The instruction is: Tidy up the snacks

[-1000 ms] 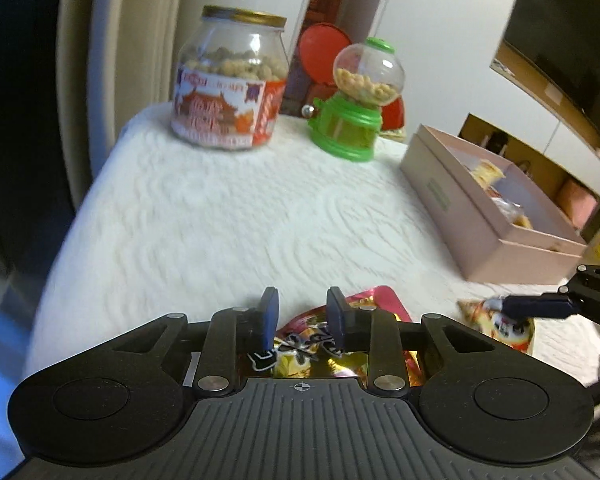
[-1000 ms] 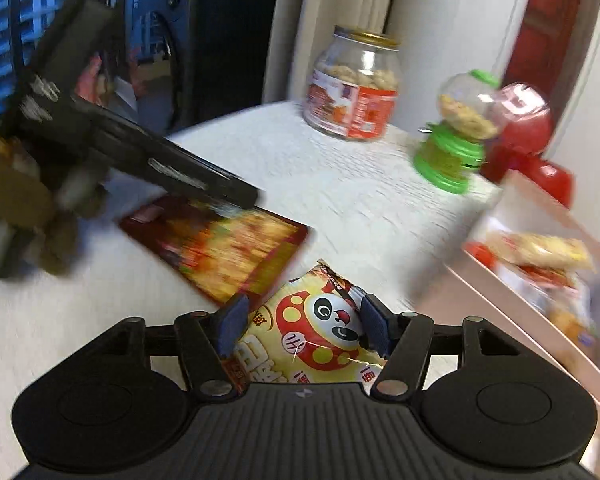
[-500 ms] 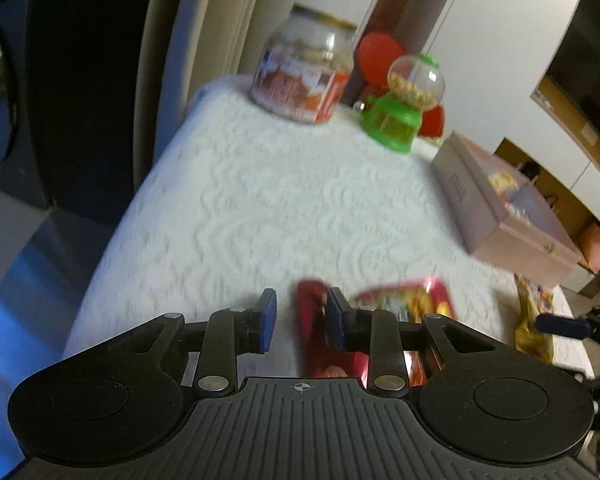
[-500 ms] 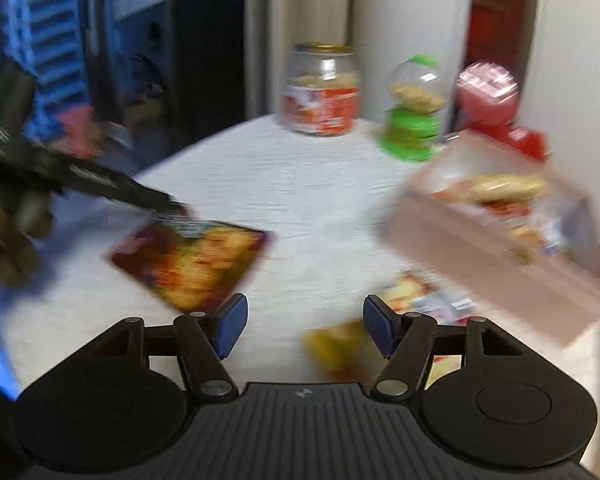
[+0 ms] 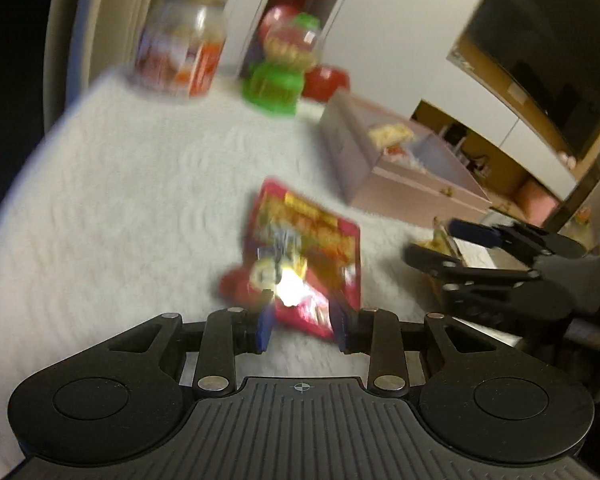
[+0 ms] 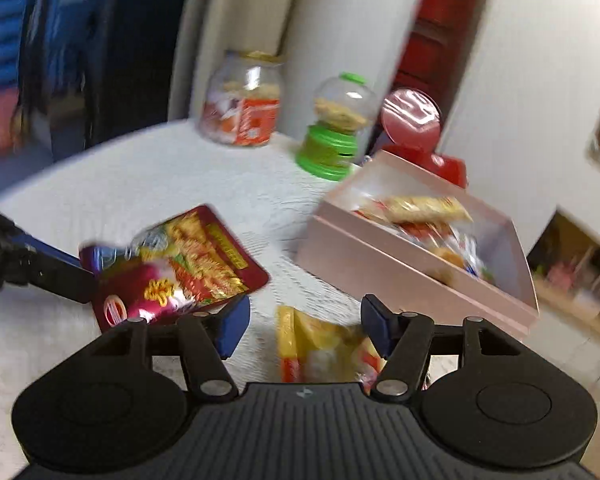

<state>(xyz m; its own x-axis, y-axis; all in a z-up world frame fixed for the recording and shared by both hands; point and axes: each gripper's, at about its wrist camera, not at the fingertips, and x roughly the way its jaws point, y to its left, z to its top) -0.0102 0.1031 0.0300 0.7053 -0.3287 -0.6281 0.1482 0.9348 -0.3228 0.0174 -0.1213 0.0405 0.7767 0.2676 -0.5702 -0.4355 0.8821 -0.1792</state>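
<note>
Where the white textured cloth covers the surface point(image 5: 112, 208), it runs back to a pale wall and a light curtain, with a dark opening at the left and a red door frame behind the far corner. Off to the right in the left wrist view a dark screen point(image 5: 540, 80) hangs above low cabinets.

At the far edge stands a glass jar point(image 6: 244, 104) with a gold lid and an orange-red label, partly filled with pale snacks. Just beside it is a green candy dispenser point(image 6: 334, 128) with a clear globe holding tan pieces, and behind that a red dispenser point(image 6: 414, 128). Nearer, at the right, sits an open pink box point(image 6: 400, 276); inside lie several packets, a yellow one on top, the others too blurred to name.

The left gripper point(image 5: 302, 326) has a red snack packet point(image 5: 304, 248) by its near edge between its fingers; the jaws are opening, and the blur hides whether the pads press on it. In the right wrist view the packet appears lifted just above the cloth, to the left of the box.

The right gripper point(image 6: 304, 326) has its jaws about half apart and opening, gripping nothing. A yellow snack packet point(image 6: 320, 348) lies on the cloth below the gap, just in front of the pink box.
</note>
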